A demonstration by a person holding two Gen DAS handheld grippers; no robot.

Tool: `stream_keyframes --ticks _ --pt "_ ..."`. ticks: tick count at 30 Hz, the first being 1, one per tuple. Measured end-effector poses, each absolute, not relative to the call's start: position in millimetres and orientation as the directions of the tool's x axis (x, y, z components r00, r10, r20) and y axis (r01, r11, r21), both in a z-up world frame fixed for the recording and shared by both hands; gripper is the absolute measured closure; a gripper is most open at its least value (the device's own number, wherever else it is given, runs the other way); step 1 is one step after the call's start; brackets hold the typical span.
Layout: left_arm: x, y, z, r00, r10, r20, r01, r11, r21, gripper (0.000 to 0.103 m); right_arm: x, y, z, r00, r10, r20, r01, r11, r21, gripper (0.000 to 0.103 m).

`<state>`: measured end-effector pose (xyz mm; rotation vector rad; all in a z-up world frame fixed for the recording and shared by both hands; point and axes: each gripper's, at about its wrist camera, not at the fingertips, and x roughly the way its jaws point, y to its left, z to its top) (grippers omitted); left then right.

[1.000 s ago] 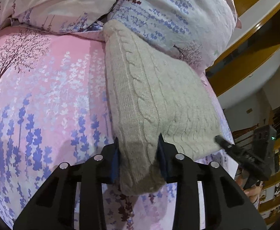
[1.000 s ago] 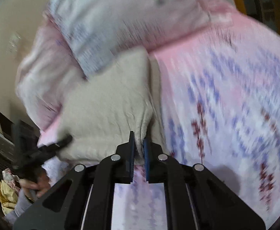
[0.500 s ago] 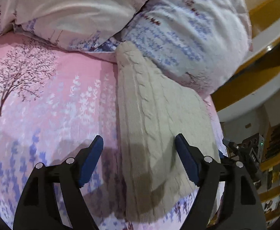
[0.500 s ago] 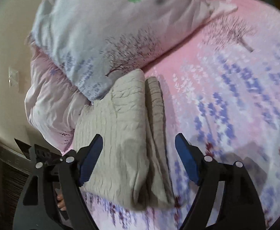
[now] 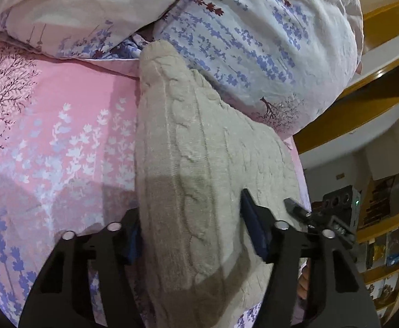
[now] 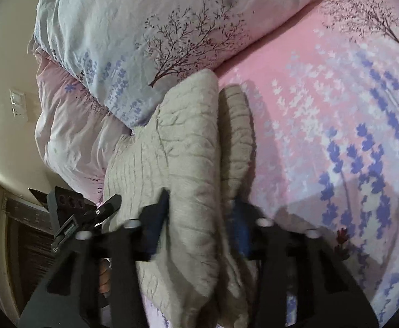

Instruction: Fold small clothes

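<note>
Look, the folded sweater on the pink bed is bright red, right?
Not quite. The folded sweater on the pink bed is beige, not bright red. The left wrist view shows its pale cable knit clearly, lying beside the pillows.

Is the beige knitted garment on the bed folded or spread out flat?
Folded. The knitted garment forms a narrow thick bundle with two layers side by side, a crease between them, lying on the pink bedsheet against the pillow.
</note>
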<state>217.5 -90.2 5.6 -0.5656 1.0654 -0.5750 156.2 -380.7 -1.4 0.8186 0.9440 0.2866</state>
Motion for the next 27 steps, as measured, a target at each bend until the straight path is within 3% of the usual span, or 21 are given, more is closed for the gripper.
stream_keyframes --ticks 4,7,14,18,21,22,24,27 --pt "213 -78 9 0.373 -0.705 -0.603 0.184 0.693 -0.697 0.062 149 -378 6 0.608 0.567 -0.556 0.099 0.641 0.761 0.075" --pt "207 -68 19 0.371 -0.717 -0.59 0.214 0.684 -0.697 0.063 144 -364 24 0.625 0.585 -0.517 0.04 0.637 0.77 0.076" --pt "173 3 55 0.509 -0.638 -0.578 0.255 0.753 -0.607 0.063 152 -282 54 0.605 0.599 -0.524 -0.139 0.728 0.672 0.077" --pt "177 31 44 0.52 -0.561 -0.644 0.2 0.813 -0.546 0.061 166 -247 36 0.577 0.577 -0.579 -0.128 0.763 0.633 0.077" --pt "187 40 14 0.482 -0.528 -0.699 0.122 0.831 -0.543 0.047 168 -234 12 0.56 0.493 -0.666 -0.04 0.819 0.573 0.076" --pt "188 45 11 0.494 -0.534 -0.686 0.118 0.823 -0.556 0.04 166 -237 10 0.569 0.501 -0.652 -0.032 0.806 0.591 0.076" --pt "189 45 12 0.504 -0.518 -0.692 0.115 0.833 -0.54 0.036 164 -243 10 0.567 0.516 -0.642 -0.008 0.783 0.621 0.074" --pt "181 46 27 0.547 -0.445 -0.709 0.12 0.88 -0.459 0.035 160 -243 18 0.561 0.459 -0.689 0.008 0.829 0.559 0.063"
